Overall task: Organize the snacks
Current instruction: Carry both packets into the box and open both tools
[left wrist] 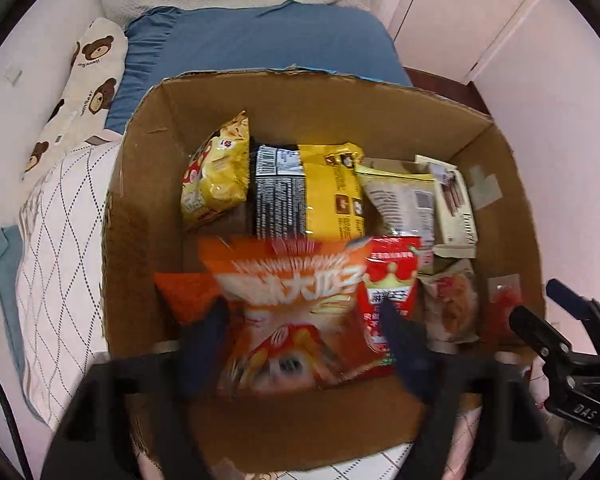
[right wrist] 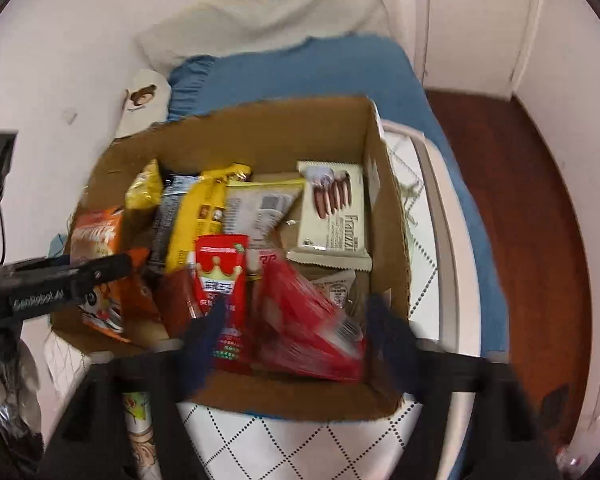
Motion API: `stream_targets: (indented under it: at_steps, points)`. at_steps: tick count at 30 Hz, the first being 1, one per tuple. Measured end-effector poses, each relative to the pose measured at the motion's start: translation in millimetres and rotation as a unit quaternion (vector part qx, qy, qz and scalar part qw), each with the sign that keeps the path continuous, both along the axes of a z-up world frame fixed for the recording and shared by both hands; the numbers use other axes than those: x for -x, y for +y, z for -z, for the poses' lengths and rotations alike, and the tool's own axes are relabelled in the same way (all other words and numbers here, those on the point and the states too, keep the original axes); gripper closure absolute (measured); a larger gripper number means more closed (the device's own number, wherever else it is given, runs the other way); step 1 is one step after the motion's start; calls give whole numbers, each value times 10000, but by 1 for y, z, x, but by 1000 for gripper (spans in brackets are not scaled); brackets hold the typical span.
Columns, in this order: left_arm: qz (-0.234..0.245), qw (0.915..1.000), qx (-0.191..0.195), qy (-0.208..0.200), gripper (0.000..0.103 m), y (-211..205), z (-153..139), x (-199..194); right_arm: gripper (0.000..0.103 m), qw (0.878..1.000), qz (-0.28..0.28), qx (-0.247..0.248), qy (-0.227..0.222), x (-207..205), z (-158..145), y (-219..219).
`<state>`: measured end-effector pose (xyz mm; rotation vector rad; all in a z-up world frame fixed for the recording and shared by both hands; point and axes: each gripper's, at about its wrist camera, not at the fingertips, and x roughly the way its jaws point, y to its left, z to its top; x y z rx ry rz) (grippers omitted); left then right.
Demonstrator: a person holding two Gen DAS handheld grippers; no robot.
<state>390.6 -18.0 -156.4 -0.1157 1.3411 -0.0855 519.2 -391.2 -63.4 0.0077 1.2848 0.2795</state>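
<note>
A cardboard box (left wrist: 340, 96) on a bed holds several snack packs. My left gripper (left wrist: 312, 328) is above its near side with fingers wide apart around an orange seed bag (left wrist: 292, 312); the bag is blurred and I cannot tell whether the fingers touch it. My right gripper (right wrist: 296, 324) is open above the box (right wrist: 292, 120), with a blurred red pack (right wrist: 308, 320) between its fingers. Inside lie a yellow chip bag (left wrist: 216, 168), a yellow-black pack (left wrist: 308, 192), a cream wafer pack (right wrist: 334, 208) and a red crown pack (right wrist: 220, 276).
The box sits on a white quilted blanket (right wrist: 300, 440) over a blue sheet (left wrist: 268, 40). A bear-print pillow (left wrist: 84, 80) lies left. Wooden floor (right wrist: 512, 200) and white cabinet doors (left wrist: 480, 12) are right. The other gripper's body shows at each view's side.
</note>
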Motion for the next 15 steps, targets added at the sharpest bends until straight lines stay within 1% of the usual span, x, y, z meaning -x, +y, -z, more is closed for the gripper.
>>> stream_targets:
  at_steps: [1, 8, 13, 15]
  points:
    - [-3, 10000, 36, -29, 7, 0, 0, 0, 5, 10000, 3, 41, 71, -3, 4, 0]
    - [-104, 9998, 127, -88, 7, 2, 2, 7, 4, 9993, 22, 352, 108, -1, 11, 10]
    - [-126, 9997, -13, -216, 7, 0, -5, 18, 4, 9986, 43, 522, 81, 5, 11, 15]
    - [-146, 9995, -14, -295, 7, 0, -9, 24, 4, 9983, 44, 581, 44, 7, 9, 16]
